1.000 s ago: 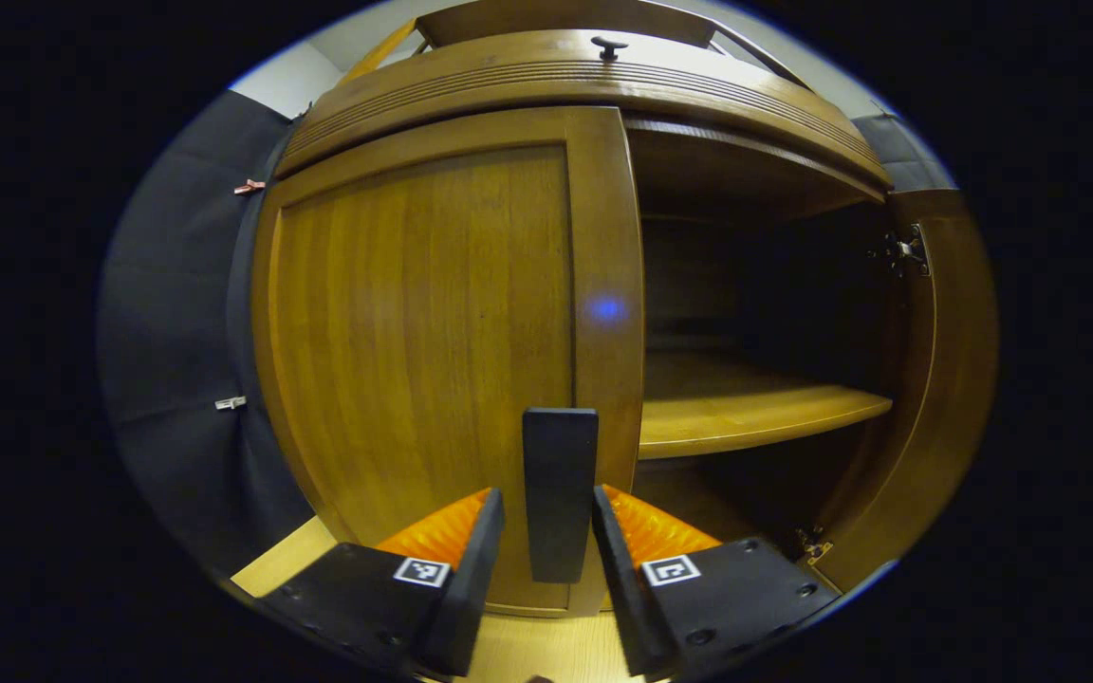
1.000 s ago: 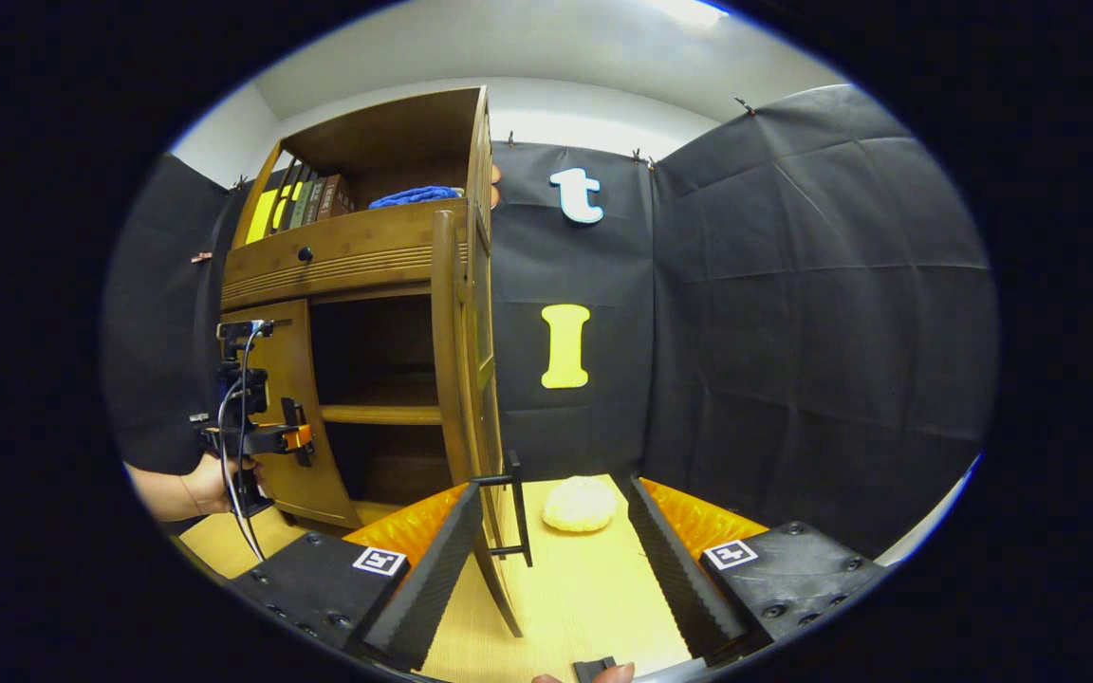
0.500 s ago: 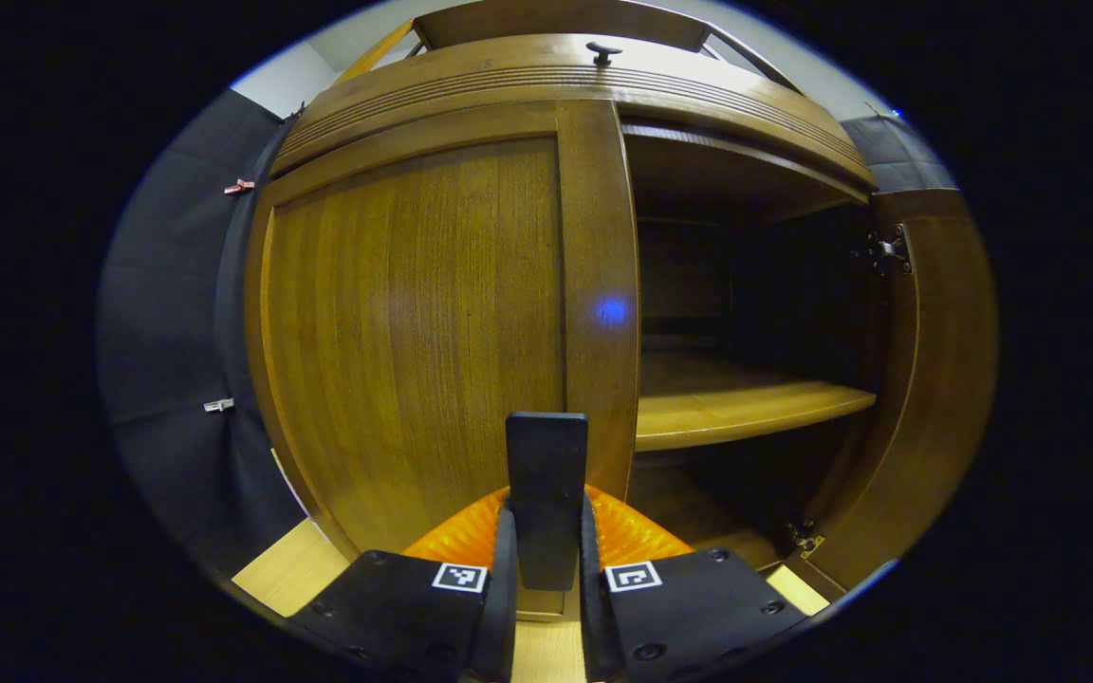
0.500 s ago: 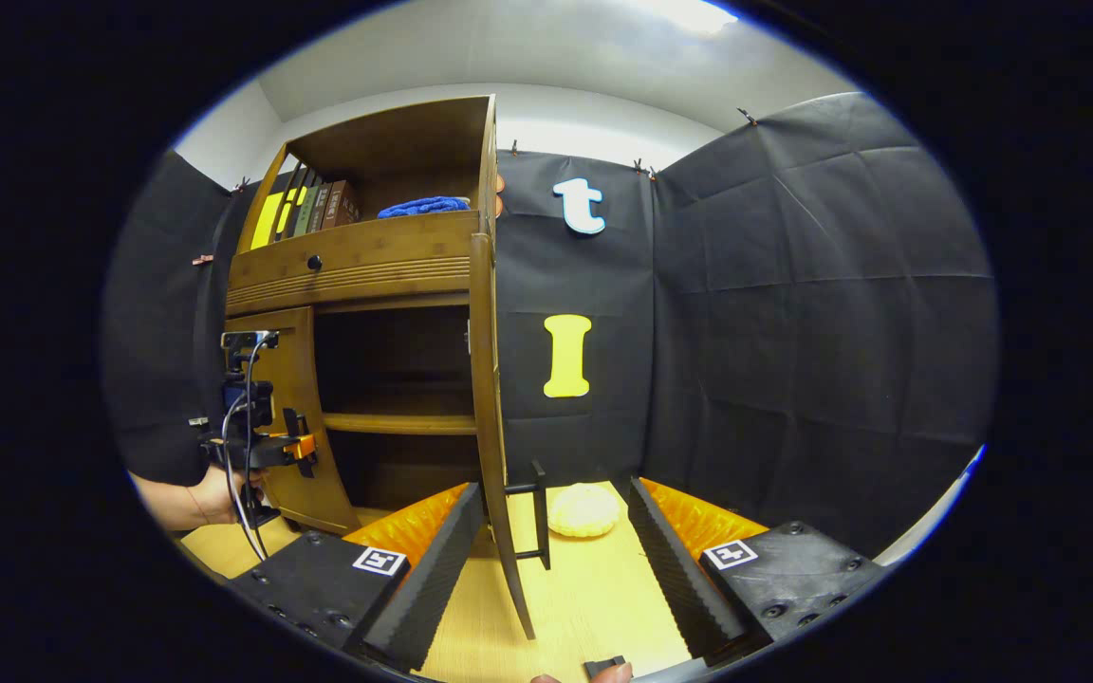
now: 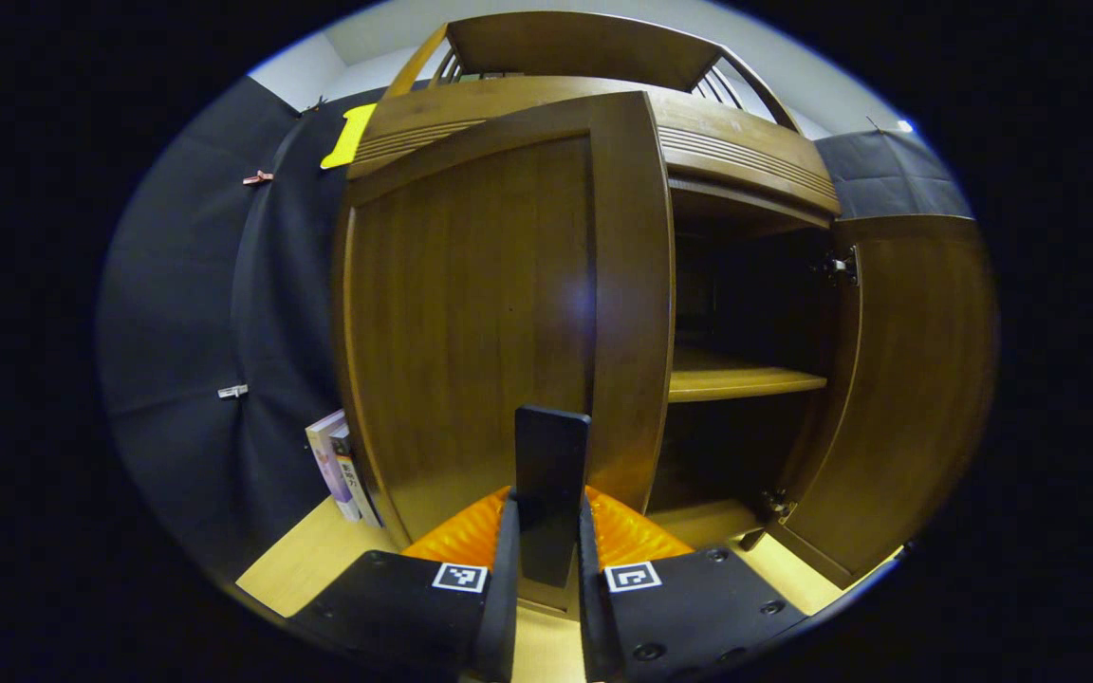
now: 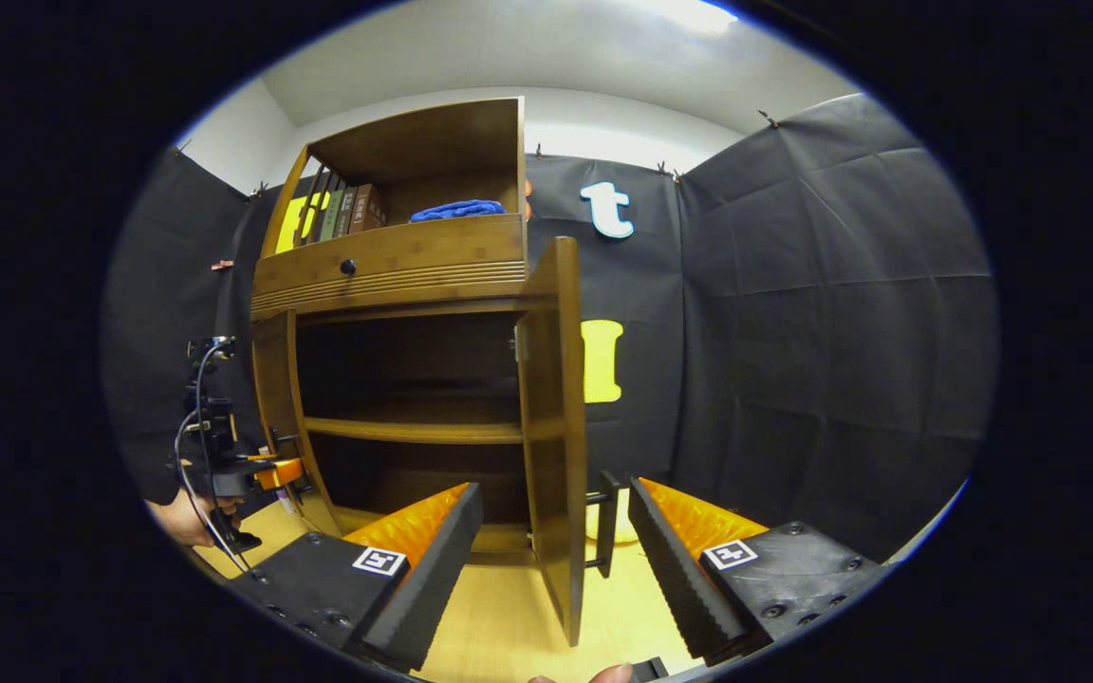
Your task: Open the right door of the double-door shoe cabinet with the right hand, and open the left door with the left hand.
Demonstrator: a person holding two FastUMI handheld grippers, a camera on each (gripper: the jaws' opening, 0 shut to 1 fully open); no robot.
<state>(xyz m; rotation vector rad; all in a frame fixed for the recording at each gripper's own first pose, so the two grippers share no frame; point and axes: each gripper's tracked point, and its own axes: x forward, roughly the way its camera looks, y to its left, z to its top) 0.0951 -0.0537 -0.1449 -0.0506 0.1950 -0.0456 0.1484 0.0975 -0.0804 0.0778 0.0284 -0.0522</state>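
The wooden shoe cabinet (image 6: 395, 261) stands on a pale tabletop. In the left gripper view its left door (image 5: 490, 313) is swung partly outward. My left gripper (image 5: 546, 512) is shut on that door's black handle (image 5: 551, 465). The right door (image 5: 898, 379) stands wide open, baring a shelf (image 5: 746, 382). In the right gripper view the right door (image 6: 556, 427) is edge-on, and its black handle (image 6: 605, 522) lies between the spread fingers of my open right gripper (image 6: 554, 493), untouched. Far left, a hand (image 6: 181, 517) holds the left gripper (image 6: 262, 470) at the left door (image 6: 273, 398).
Books (image 6: 347, 211) and a blue cloth (image 6: 456, 209) sit on the cabinet's top shelf above a drawer knob (image 6: 347, 267). Two books (image 5: 342, 465) lean beside the cabinet's left side. Black cloth walls close in behind and on the right.
My left gripper shut on the left door's handle and has pulled that door outward. The right door has swung farther open, with my right gripper still open around its handle.
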